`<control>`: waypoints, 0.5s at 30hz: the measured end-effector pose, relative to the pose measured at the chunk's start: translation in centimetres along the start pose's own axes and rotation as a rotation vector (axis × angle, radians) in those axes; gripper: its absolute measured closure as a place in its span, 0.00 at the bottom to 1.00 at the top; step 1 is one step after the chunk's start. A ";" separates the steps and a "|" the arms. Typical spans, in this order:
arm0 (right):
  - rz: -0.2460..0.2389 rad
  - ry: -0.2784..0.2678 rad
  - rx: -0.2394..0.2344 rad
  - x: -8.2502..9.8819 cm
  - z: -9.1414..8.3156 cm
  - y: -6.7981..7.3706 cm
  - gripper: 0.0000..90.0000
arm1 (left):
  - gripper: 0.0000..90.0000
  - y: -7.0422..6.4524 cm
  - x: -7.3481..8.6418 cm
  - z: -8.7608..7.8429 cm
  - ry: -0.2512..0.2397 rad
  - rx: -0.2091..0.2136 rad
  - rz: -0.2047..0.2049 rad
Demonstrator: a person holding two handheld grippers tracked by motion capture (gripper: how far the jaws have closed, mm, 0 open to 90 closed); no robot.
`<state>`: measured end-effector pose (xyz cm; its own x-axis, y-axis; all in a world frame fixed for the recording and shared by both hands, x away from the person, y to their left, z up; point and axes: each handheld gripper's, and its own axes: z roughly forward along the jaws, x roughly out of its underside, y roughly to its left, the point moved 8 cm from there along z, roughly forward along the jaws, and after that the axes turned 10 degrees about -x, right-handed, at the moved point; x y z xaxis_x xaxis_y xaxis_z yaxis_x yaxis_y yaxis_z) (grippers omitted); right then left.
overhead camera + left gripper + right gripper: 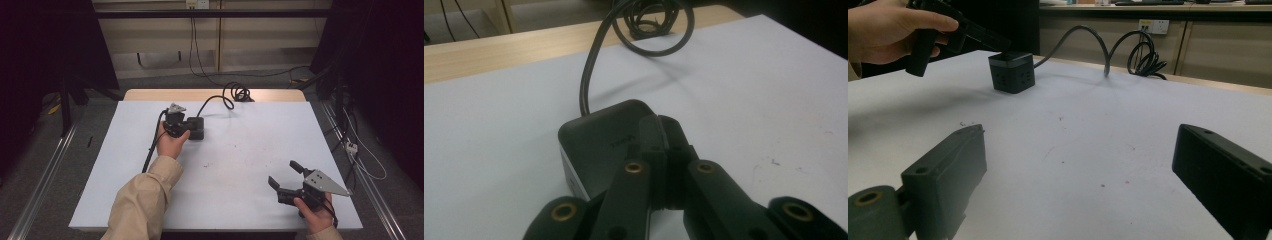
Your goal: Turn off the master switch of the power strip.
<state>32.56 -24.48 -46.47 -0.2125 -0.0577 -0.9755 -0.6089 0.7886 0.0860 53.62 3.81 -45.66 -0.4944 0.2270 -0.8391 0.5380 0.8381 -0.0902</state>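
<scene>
A black cube power socket (196,128) (599,140) (1011,71) stands on the white table (240,155), left of its middle. Its black cable (216,100) (586,85) (1083,32) runs back to a coil (241,92) at the far edge. My left gripper (186,128) (663,122) is shut, nothing between its jaws, and its tips rest on or just over the cube's top. In the right gripper view the left gripper (1000,45) reaches the cube's top edge. Near the front right my right gripper (283,173) (1080,132) hovers open, with nothing between its jaws.
A strip of bare wood (210,95) borders the table's far edge. Beyond it cables hang from wall sockets (196,4) and trail over the floor. A white power strip (351,146) lies on the floor to the right. Dark curtains flank both sides.
</scene>
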 end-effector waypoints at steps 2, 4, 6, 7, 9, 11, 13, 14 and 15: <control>-0.003 0.000 -0.001 0.0 0.0 0.0 0.08 | 0.95 -0.1 -0.2 -0.3 -0.006 0.010 -0.018; -0.004 0.002 -0.002 0.0 0.0 0.1 0.08 | 0.91 -0.1 -0.4 -0.6 -0.010 0.017 -0.026; -0.002 0.004 -0.003 0.1 0.0 0.1 0.08 | 0.87 -0.2 -0.5 -1.0 -0.005 0.030 -0.046; -0.003 0.003 -0.001 0.0 0.0 0.0 0.08 | 0.86 -0.2 -0.4 -1.1 0.005 0.038 -0.041; -0.001 -0.003 0.001 -0.1 0.0 0.0 0.07 | 0.84 -0.3 -0.5 -1.5 -0.004 0.043 -0.046; -0.003 -0.002 -0.001 -0.1 0.0 0.1 0.07 | 0.82 -0.4 -0.5 -1.9 -0.015 0.054 -0.051; -0.002 0.000 0.000 0.0 0.0 0.0 0.08 | 0.79 -0.4 -0.6 -2.3 -0.027 0.067 -0.064; -0.001 0.000 0.001 0.0 0.0 0.0 0.08 | 0.77 -0.4 -0.5 -2.5 -0.026 0.071 -0.062; -0.003 -0.001 0.001 -0.1 0.0 0.0 0.08 | 0.75 -0.4 -0.4 -2.7 -0.027 0.070 -0.064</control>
<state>32.52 -24.46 -46.41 -0.2096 -0.0595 -0.9760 -0.6085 0.7893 0.0826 51.78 4.66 -43.83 -0.5111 0.1602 -0.8445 0.5533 0.8132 -0.1806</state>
